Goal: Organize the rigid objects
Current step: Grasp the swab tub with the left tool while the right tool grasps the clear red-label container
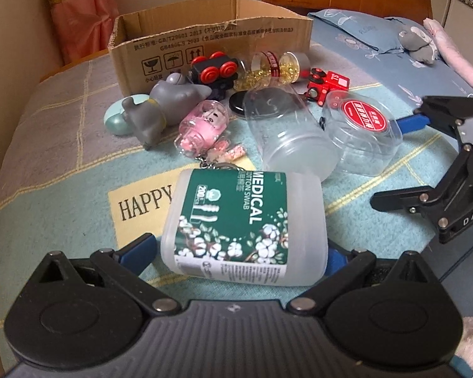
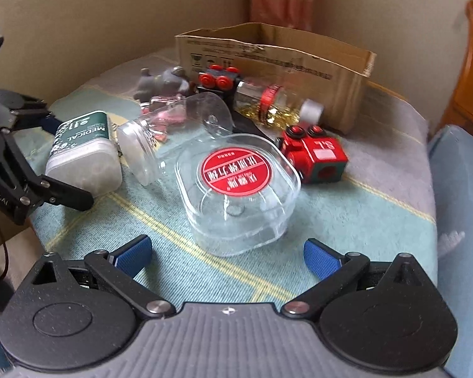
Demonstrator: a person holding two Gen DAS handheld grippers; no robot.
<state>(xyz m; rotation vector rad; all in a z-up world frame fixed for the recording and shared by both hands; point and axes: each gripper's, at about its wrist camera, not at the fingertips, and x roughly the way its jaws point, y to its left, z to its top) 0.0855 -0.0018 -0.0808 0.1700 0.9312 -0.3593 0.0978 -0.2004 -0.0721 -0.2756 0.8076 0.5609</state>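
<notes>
Now the left gripper (image 1: 241, 249) has its jaws around the cotton swab box (image 1: 242, 223) on the blanket (image 1: 63, 163), seemingly touching it. The right gripper (image 2: 227, 253) is spread wide, just before the clear container (image 2: 239, 189).

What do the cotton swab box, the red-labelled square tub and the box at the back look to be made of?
Cotton swab box: frosted, translucent plastic, probably; milky walls under a glossy green label. Red-labelled square tub: clear glossy plastic, likely; the blanket shows through. Box at the back: brown corrugated cardboard, matte, with ragged torn edges.
</notes>
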